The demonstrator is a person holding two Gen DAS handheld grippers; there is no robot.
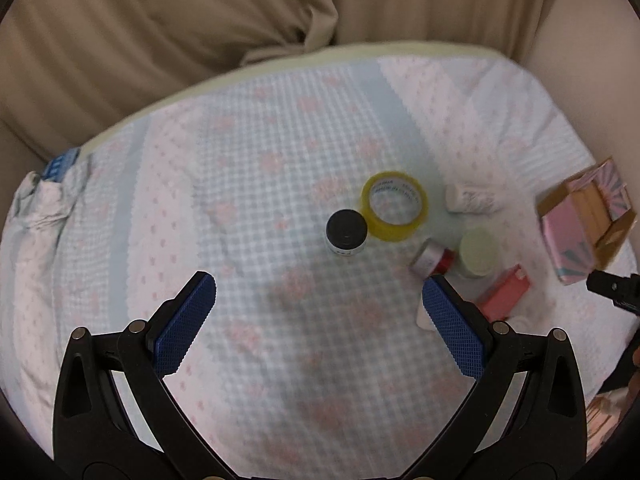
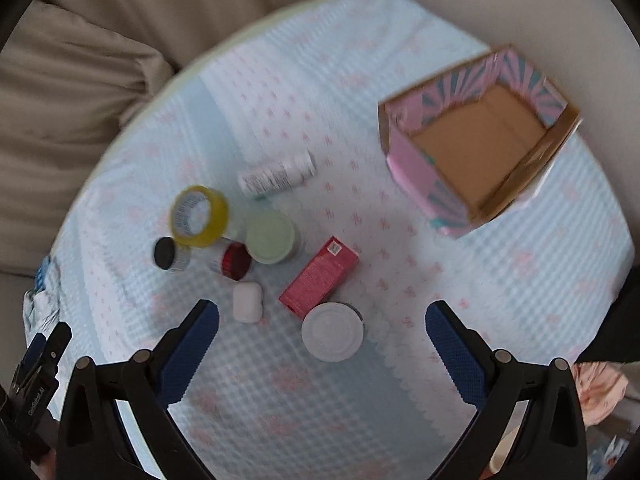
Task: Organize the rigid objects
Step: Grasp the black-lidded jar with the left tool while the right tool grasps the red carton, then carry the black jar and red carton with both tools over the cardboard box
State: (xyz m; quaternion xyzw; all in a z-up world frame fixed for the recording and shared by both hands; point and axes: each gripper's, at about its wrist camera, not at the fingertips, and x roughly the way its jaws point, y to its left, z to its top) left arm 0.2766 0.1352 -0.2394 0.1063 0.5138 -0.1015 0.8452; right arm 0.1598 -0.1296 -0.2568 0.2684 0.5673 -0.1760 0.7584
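Note:
Small objects lie on a bed with a pale blue and pink quilt [image 2: 440, 280]. A yellow tape roll [image 1: 395, 206] [image 2: 200, 216], a black-capped jar [image 1: 346, 232] [image 2: 169, 255], a red-capped jar [image 1: 434, 262] [image 2: 232, 261], a pale green lidded jar [image 1: 478, 257] [image 2: 271, 239], a red carton [image 1: 504, 295] [image 2: 319, 277], a white bottle lying down [image 1: 470, 199] [image 2: 276, 175], a small white case [image 2: 248, 302] and a white-lidded jar [image 2: 333, 332] sit together. An open pink cardboard box [image 2: 480, 140] [image 1: 586, 220] stands empty at the right. My left gripper [image 1: 319, 296] is open above the quilt. My right gripper [image 2: 322, 324] is open above the white-lidded jar.
Beige cushions [image 1: 160, 32] [image 2: 72, 92] border the bed at the back and left. A blue tag [image 1: 60, 166] sits at the quilt's left edge. The left gripper's body shows at the lower left of the right wrist view [image 2: 36, 376].

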